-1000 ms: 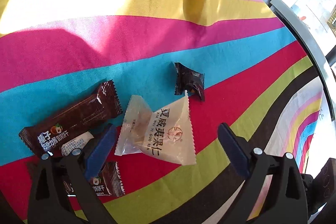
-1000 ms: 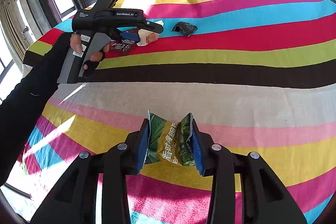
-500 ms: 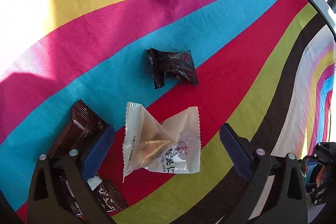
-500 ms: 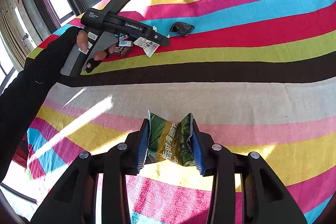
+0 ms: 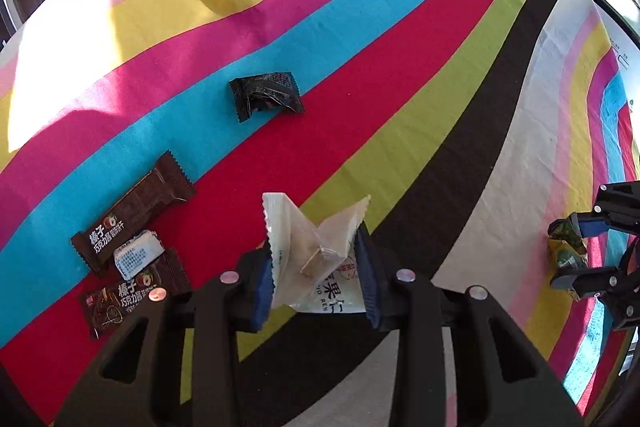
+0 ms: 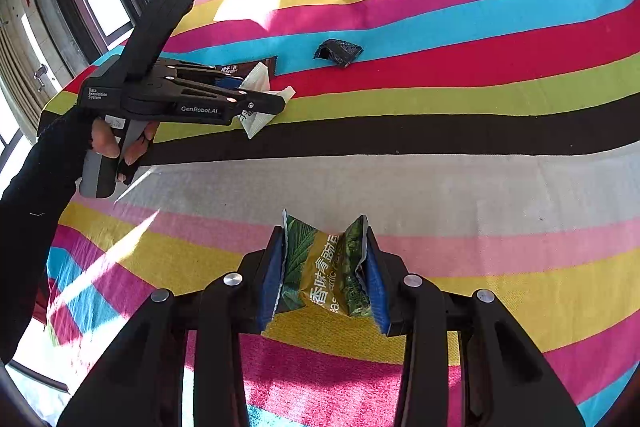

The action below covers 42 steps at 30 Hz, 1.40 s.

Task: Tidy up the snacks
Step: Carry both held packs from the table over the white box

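A: Left gripper (image 5: 316, 275) status?
B: We see it clamped on the translucent packet (image 5: 320, 259), lifted over the striped cloth (image 5: 400, 75).
A: Right gripper (image 6: 325, 275)?
B: Jaws closed on the green packet (image 6: 324, 267) — also above the cloth.

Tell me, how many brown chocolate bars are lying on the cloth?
2: one brown bar across the blue and red stripes, another brown bar below it, partly behind the left gripper. More may be hidden.
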Motion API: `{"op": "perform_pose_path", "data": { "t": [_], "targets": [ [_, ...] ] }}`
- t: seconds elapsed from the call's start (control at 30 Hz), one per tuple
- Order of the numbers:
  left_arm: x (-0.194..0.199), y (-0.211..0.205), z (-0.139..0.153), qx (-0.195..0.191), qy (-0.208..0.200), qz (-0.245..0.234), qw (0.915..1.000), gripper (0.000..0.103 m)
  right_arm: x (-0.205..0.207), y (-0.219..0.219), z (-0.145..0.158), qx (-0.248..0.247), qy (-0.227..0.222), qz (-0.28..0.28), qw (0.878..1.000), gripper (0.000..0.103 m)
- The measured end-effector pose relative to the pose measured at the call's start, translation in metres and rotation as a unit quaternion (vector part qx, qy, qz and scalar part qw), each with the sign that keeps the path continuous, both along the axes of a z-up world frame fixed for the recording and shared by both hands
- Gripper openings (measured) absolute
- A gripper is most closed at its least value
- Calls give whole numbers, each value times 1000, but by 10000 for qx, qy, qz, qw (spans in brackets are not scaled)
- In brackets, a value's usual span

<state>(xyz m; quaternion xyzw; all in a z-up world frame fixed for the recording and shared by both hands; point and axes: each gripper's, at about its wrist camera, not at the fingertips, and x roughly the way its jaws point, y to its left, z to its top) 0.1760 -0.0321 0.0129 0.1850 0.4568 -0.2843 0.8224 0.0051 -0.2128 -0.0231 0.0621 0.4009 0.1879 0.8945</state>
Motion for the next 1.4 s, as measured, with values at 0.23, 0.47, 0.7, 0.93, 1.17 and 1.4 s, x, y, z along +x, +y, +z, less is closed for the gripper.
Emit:
{"op": "perform_pose_path", "data": {
  "t": [0.23,0.47,0.7,0.93,1.17,1.4],
  "targets": [
    [-117,-2,24,-636,-529,88,9965,36,0,3,0,-133,-6,-20,9999,38],
    [-200,10,29,-1186,-647,410,9900,36,0,10,-1,-377,-45,-56,9993,37],
    [-251,24,19,-1493,-464,689,9853,37,-36,17,-1,-407,-39,-77,9991,37],
    [-289,26,15,-1497,-539,771,9842,37,-112,28,12,-524,-432,-137,9976,37],
    [-320,9,13,-1714,-481,624,9820,37,-168,17,18,-771,-627,-353,9944,37],
    [-350,-20,18,-1860,-441,347,9809,37,-219,-11,17,-854,-737,-676,9913,37]
  ]
}}
